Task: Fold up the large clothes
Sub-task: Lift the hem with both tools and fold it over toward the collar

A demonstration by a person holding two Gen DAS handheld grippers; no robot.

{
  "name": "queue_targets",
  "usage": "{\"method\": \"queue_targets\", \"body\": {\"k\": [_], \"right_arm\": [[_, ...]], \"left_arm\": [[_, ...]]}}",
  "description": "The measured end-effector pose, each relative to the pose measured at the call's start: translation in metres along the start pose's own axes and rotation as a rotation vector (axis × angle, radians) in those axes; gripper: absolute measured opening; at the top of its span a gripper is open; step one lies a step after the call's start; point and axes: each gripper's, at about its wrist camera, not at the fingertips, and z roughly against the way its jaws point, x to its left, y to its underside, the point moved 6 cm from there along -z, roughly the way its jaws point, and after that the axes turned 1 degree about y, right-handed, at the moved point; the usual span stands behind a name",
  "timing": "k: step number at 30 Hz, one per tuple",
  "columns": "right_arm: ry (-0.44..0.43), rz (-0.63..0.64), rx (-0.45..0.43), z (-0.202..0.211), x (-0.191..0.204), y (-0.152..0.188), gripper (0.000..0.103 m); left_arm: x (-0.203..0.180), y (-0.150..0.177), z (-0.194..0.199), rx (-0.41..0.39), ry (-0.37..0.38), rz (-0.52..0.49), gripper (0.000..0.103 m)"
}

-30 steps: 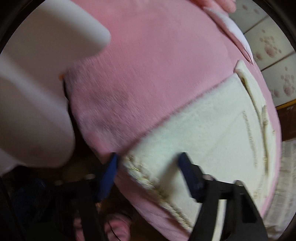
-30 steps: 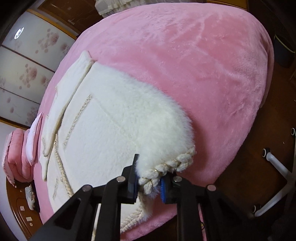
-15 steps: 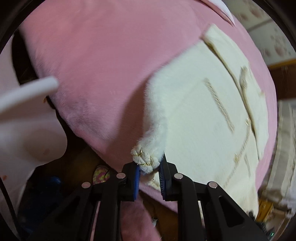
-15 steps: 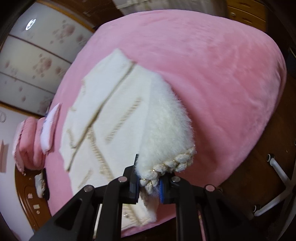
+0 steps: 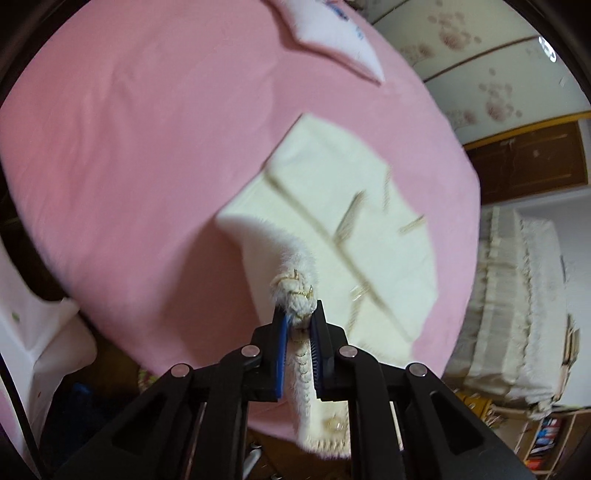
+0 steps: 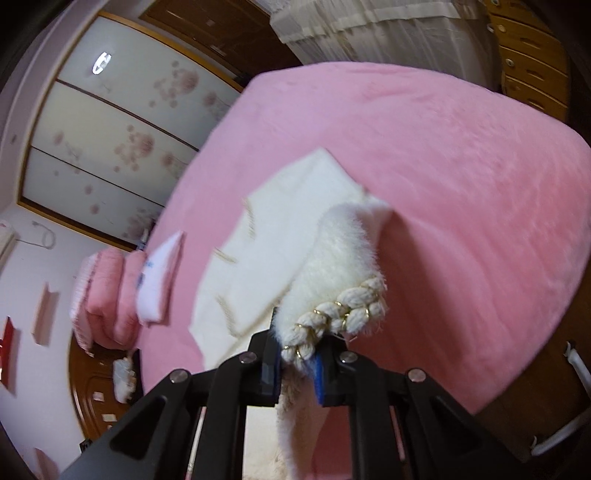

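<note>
A: While both grippers hold the cream coat [image 5: 343, 206], can you tell me what has changed in the last second?

B: Yes. One second ago the left gripper [image 5: 298, 325] was open around the hem, low over the pink bed cover [image 5: 122, 158]. Its jaws have just been closing, and now they are clamped on the braided trim [image 5: 295, 295] at one bottom corner. The right gripper [image 6: 295, 360] was already pinching the other braided corner [image 6: 332, 317]; its jaws have tightened a little more and they are also clamped on the fabric.

A: And where is the coat now?

B: The far part lies flat on the bed cover, near the middle of the bed, below the white pillow [image 5: 332, 29]. The near hem is lifted off the cover and rises toward each gripper. Compared with before, the bed looks much smaller in both views, so I judge that both hands have come up with the hem.

A: What does this mean for the folding?

B: I think the grasp is done and the fold itself begins. The next move probably carries the hem forward over the body. The fluffy fabric looks thick, so the corners may slip if the hands go apart unevenly.
</note>
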Motion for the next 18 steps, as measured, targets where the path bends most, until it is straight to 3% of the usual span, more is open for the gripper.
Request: {"method": "queue_targets", "body": {"k": [11,18], "right_arm": [[-0.084,-0.033,-0.010,-0.030,0.061,-0.107,0.012],[-0.099,0.022,0.011,-0.095,0.091,-0.164,0.012]], "left_arm": [[-0.086,-0.114,0.013,-0.147,0.014,0.053,0.008],[-0.107,-0.183,-0.031,-0.197,-0.005,0.103,0.008]]}}
